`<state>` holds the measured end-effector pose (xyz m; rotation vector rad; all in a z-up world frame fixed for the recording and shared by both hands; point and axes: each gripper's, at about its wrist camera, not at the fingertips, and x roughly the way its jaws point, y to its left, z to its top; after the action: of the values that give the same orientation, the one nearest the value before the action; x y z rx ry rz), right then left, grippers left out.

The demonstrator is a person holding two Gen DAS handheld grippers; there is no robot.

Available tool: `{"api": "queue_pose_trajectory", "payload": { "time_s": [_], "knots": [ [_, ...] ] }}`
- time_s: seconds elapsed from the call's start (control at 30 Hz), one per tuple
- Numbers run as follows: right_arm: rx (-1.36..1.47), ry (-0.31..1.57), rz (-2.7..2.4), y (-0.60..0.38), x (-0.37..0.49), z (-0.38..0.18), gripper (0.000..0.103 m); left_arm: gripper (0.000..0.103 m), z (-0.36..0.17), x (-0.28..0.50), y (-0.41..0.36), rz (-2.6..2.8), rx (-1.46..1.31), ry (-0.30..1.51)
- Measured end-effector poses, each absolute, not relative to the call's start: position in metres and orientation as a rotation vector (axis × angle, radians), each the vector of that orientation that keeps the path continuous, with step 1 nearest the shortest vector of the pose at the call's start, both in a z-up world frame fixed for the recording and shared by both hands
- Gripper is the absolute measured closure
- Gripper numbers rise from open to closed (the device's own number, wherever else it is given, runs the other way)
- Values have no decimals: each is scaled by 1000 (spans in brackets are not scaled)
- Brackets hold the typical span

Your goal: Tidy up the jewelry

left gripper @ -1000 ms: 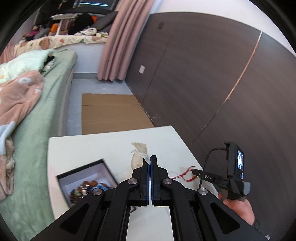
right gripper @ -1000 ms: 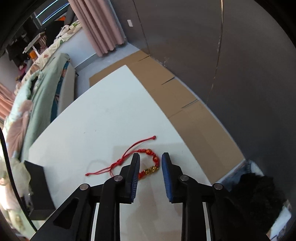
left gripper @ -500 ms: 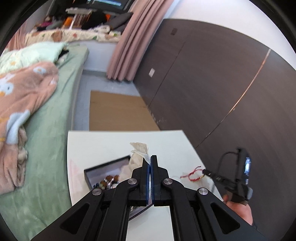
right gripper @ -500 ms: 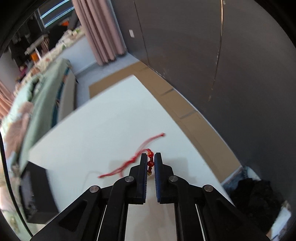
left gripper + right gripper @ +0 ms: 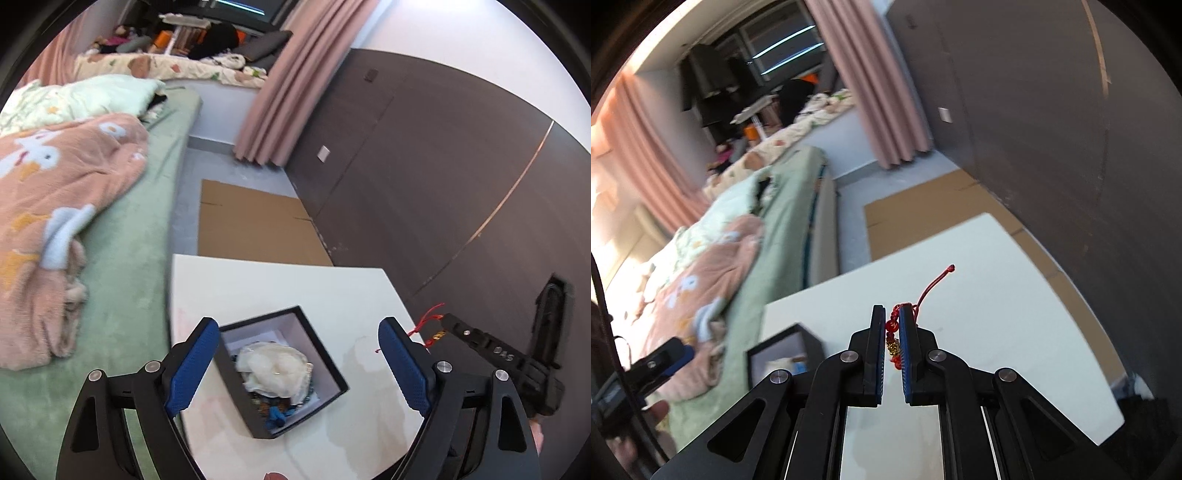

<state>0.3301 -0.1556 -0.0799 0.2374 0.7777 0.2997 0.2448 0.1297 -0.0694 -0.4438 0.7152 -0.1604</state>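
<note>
My left gripper point(image 5: 299, 363) is open wide above a black jewelry box point(image 5: 284, 373) on the white table point(image 5: 280, 284). A crumpled white pouch point(image 5: 273, 371) lies in the box on top of beads. My right gripper point(image 5: 893, 334) is shut on a red string bracelet point(image 5: 893, 338) with red and gold beads, held above the table; its cord tail sticks up. In the left wrist view the right gripper point(image 5: 448, 325) is at the table's right edge with the bracelet point(image 5: 430, 332) dangling. The box point(image 5: 783, 358) shows at the left in the right wrist view.
A bed with green sheet point(image 5: 122, 266) and pink blanket point(image 5: 48, 206) borders the table's left side. Flat cardboard point(image 5: 255, 232) lies on the floor beyond the table. A dark wall panel point(image 5: 443, 177) runs along the right. Pink curtains point(image 5: 277, 88) hang at the back.
My left gripper opened and let the white pouch drop into the box. My right gripper closed on the bracelet and lifted it off the table, swinging toward the box.
</note>
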Motion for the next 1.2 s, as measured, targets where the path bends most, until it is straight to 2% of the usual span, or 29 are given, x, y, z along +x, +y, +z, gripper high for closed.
{"api": "queue_pose_trajectory", "payload": {
  "time_s": [0.4, 0.43, 0.47, 0.53, 0.67, 0.73, 0.8, 0.87, 1.0, 1.07, 1.2],
  "knots": [
    [259, 785, 599, -72, 315, -49, 94, 15, -47, 216, 154, -118, -423, 618],
    [269, 808, 637, -66, 317, -53, 89, 15, -44, 214, 155, -113, -419, 607],
    [259, 843, 654, -58, 319, -57, 73, 15, -40, 211, 155, -100, -414, 590],
    [212, 874, 624, -51, 319, -61, 55, 15, -32, 205, 157, -72, -411, 555],
    [180, 837, 587, -68, 305, -48, 38, 15, -18, 195, 157, -58, -425, 506],
    [182, 817, 567, -81, 297, -39, 37, 15, -11, 190, 154, -53, -427, 486],
    [174, 808, 541, -97, 286, -25, 31, 15, -6, 186, 148, -53, -418, 480],
    [162, 811, 508, -110, 278, -12, 15, 15, -1, 183, 141, -62, -407, 484],
    [128, 794, 520, -128, 263, 14, 12, 15, 3, 177, 121, -47, -358, 504],
    [117, 798, 520, -137, 258, 16, 6, 15, 3, 177, 109, -55, -350, 529],
    [136, 822, 519, -161, 246, 6, 6, 15, 2, 169, 82, -65, -265, 561]
  ]
}}
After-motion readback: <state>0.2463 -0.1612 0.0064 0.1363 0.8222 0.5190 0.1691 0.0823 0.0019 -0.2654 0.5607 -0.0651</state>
